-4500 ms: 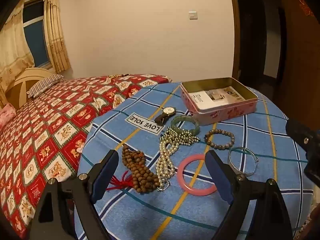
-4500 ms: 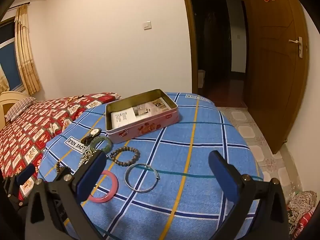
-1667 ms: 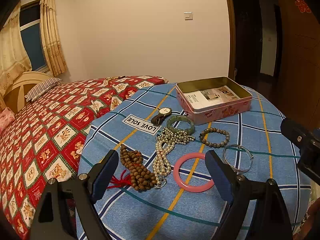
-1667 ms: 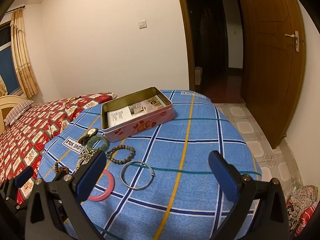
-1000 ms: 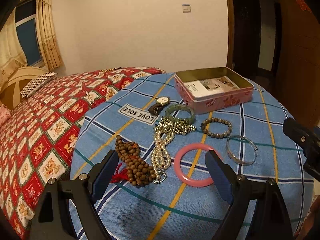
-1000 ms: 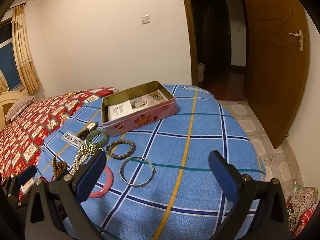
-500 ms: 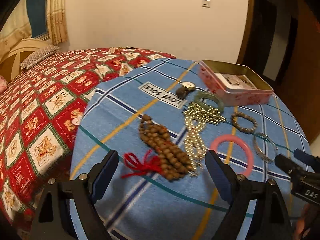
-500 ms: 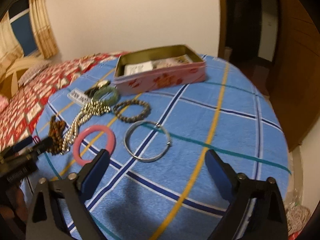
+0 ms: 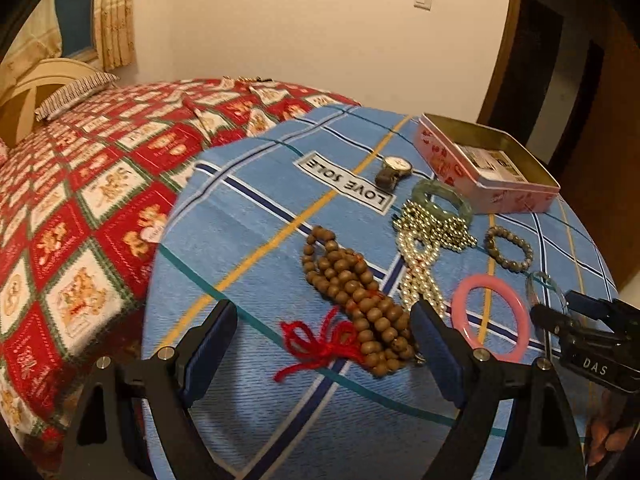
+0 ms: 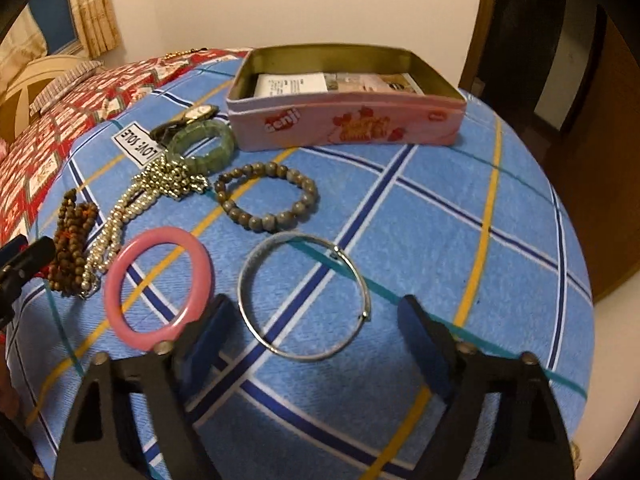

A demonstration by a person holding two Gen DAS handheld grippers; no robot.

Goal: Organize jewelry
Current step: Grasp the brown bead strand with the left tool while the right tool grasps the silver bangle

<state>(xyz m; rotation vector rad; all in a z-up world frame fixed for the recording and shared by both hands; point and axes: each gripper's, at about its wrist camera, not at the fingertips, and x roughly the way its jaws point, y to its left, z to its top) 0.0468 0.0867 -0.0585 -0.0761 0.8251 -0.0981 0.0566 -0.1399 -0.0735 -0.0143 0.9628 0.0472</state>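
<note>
Jewelry lies on a blue checked tablecloth. My right gripper hangs low over it, jaws closing. The silver bangle lies flat between and just ahead of its fingertips, untouched by the pads. Left of it lie a pink bangle, a grey bead bracelet, a pearl necklace and a green bracelet. My left gripper is open. The near end of the brown wooden bead string and its red tassel lie between its fingers. An open pink tin stands behind.
A wristwatch lies by a "LOVE SOLE" label. A bed with a red patterned quilt borders the table on the left. The cloth's right half holds nothing. A dark doorway stands behind the tin.
Both grippers have sunk toward the table. The left swung left over the wooden beads. The right came in over the silver bangle and its jaws narrowed.
</note>
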